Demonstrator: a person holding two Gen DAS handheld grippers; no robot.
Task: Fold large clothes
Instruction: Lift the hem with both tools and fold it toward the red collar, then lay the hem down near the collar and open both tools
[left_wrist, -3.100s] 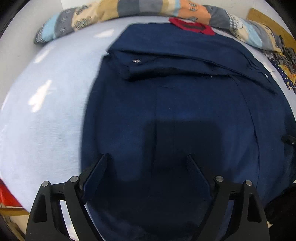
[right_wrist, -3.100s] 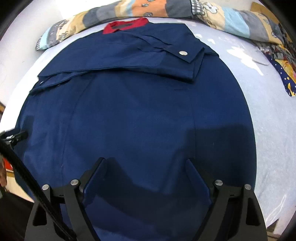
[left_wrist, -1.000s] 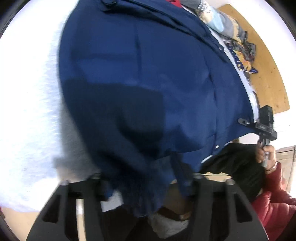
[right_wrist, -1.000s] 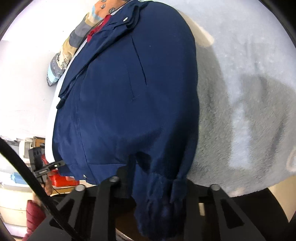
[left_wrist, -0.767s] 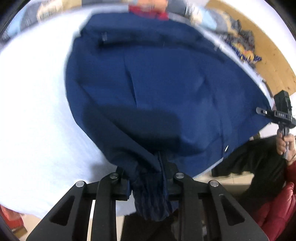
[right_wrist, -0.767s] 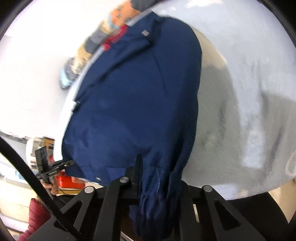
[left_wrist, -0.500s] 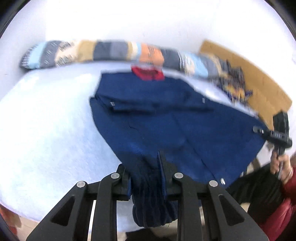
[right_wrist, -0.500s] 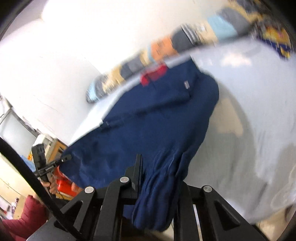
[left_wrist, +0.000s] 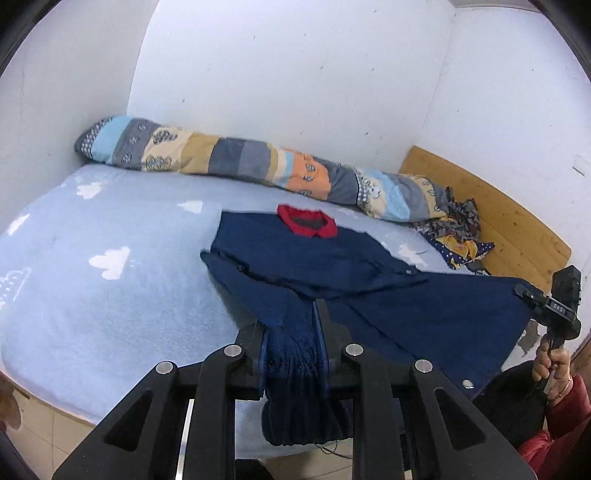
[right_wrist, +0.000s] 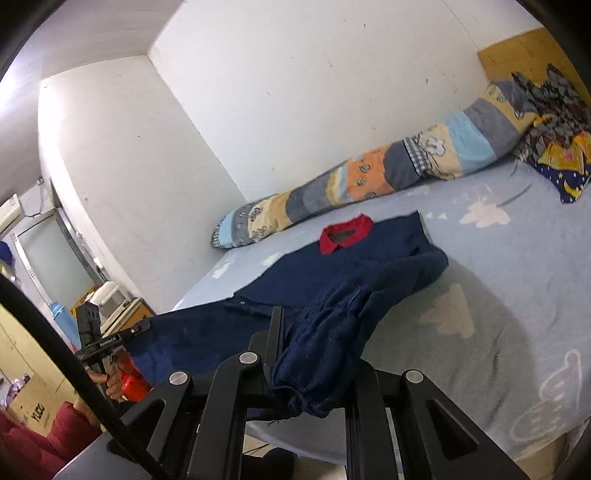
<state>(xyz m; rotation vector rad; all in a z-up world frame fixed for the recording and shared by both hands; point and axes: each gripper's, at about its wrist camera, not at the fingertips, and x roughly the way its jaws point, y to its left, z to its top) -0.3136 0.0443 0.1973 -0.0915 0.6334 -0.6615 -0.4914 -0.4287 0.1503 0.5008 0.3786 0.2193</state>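
Observation:
A navy jacket (left_wrist: 332, 258) with a red collar (left_wrist: 308, 221) lies on the light blue bed (left_wrist: 92, 295), sleeves folded across its chest. My left gripper (left_wrist: 291, 332) is shut on the left corner of the jacket's hem and holds it above the bed's near edge. My right gripper (right_wrist: 314, 343) is shut on the other hem corner (right_wrist: 314, 369) and holds it up too. The hem stretches between the two grippers. The jacket also shows in the right wrist view (right_wrist: 351, 269). Each gripper shows in the other's view: the right (left_wrist: 554, 306), the left (right_wrist: 99, 339).
A rolled patchwork quilt (left_wrist: 240, 162) lies along the far wall. A patterned cloth pile (left_wrist: 458, 236) sits at the bed's far right by a wooden headboard (left_wrist: 498, 218). White walls enclose the bed. The person's red sleeve (left_wrist: 554, 435) is at the lower right.
Both grippers shut on the hem corners about a second ago and have since lifted them up off the bed. The cameras now look level across the bed.

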